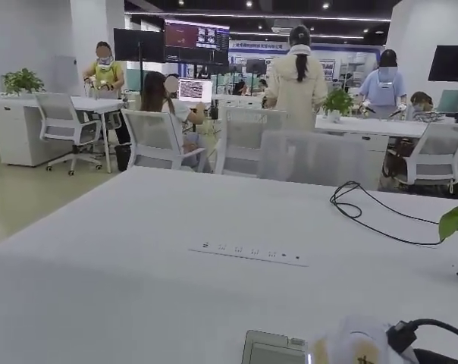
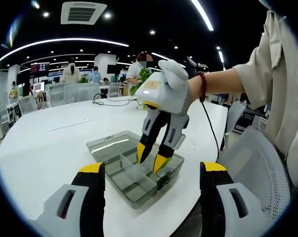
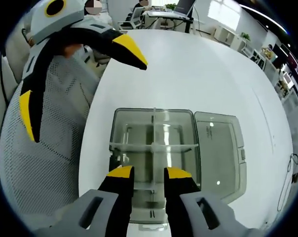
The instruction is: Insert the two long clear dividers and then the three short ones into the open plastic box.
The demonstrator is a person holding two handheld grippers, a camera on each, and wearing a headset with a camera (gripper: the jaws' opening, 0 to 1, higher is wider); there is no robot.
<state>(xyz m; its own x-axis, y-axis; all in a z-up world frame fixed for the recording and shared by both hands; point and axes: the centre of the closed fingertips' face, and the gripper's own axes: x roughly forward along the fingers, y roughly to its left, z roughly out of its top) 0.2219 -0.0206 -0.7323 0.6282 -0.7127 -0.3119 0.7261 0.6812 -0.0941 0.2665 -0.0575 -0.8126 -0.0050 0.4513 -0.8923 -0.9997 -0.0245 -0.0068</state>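
Clear plastic rectangular box is sitting open on the white tabletop, close to the table's edge, with its hinged lid lying flat beside it. Thin transparent dividers are standing inside, crossing one another and splitting the box into compartments. The right gripper, held by a white-gloved hand, is pointing down into the box. Its yellow-tipped jaws are sitting close together with a narrow gap; a clear divider may be pinched there, but I cannot tell. The left gripper is hovering near the box without touching it, jaws spread wide and gripping nothing.
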